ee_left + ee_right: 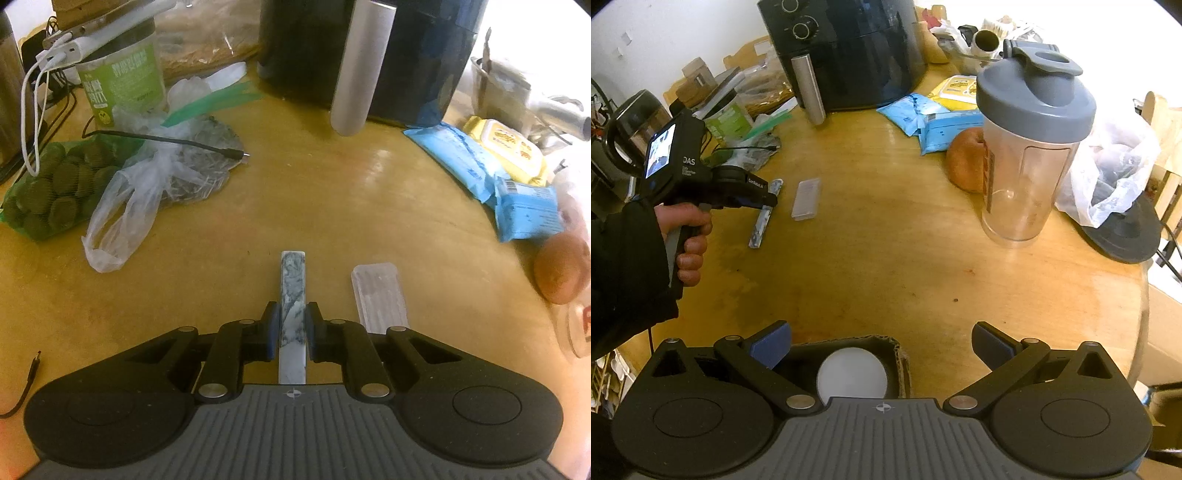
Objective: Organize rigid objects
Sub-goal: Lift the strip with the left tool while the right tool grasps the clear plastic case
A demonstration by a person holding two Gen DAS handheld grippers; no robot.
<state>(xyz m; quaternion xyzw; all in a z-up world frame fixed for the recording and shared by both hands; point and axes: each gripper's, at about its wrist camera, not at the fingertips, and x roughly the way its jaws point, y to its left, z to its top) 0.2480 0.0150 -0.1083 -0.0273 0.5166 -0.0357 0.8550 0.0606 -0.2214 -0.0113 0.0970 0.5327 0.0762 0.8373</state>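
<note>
My left gripper [293, 325] is shut on a long marbled grey-white bar [293, 295], low over the wooden table [332, 206]. The bar also shows in the right wrist view [761, 218], held by the left gripper [768, 197]. A clear plastic case [380, 295] lies just right of the bar; it also shows in the right wrist view [807, 199]. My right gripper [881, 345] is open and empty above a cardboard box [901, 360] holding a white round object [851, 376] at the table's near edge.
A black air fryer [846, 51] stands at the back. A clear shaker bottle [1030, 147] and an apple [966, 158] stand at right, with blue wipe packs [938, 125]. Plastic bags [147, 184], a green jar [122, 81] and cables [166, 140] crowd the left.
</note>
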